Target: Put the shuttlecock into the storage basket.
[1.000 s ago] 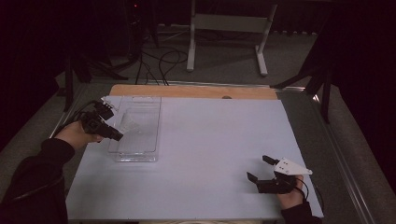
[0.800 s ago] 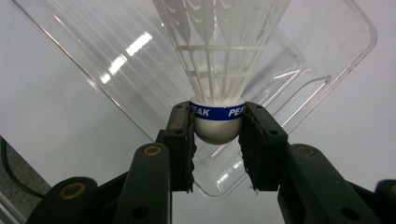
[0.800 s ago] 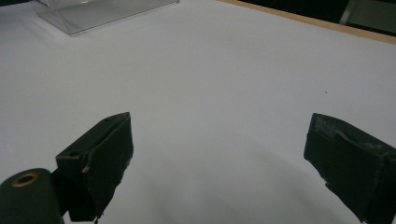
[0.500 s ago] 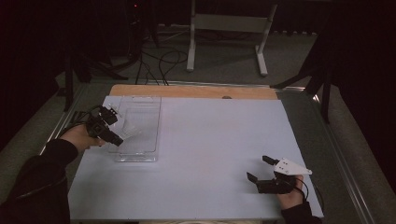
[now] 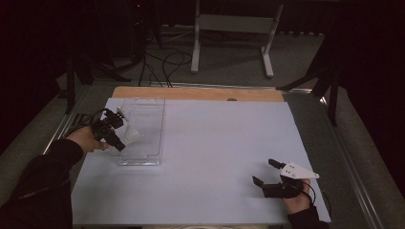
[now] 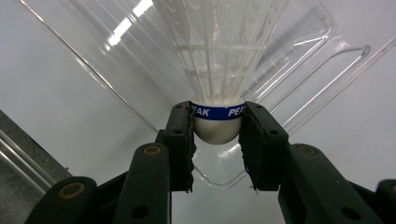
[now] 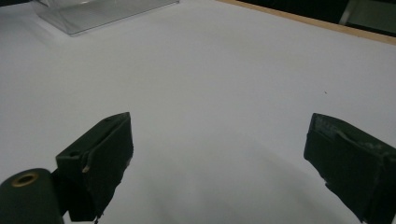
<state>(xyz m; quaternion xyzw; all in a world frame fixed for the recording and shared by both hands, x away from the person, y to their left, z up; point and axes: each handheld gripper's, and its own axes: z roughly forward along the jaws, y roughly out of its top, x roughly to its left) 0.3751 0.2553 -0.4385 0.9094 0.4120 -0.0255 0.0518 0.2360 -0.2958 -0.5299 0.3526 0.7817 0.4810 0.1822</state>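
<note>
- Lying under both grippers, the white table sheet (image 5: 210, 157) is stretching bare between them, with a wooden edge strip (image 5: 196, 93) running along its far side.
- Standing beyond the table, a grey metal stand (image 5: 234, 33) and loose floor cables (image 5: 162, 62) are sitting well apart from either gripper.
- Sitting just below and ahead of the left gripper (image 5: 117, 129), a clear plastic tray (image 5: 143, 138) is spreading its ribbed walls (image 6: 303, 60) behind the jaws.
- Resting near the table's near right corner, the right gripper (image 5: 265, 174) is gaping wide with nothing between its jaws (image 7: 219, 163), well apart from the tray.
- Hovering over the tray, the left gripper (image 6: 217, 135) is clenching a white shuttlecock (image 6: 219, 60) by its rounded cork, its feather skirt (image 5: 131, 136) pointing away from the jaws over the tray.
</note>
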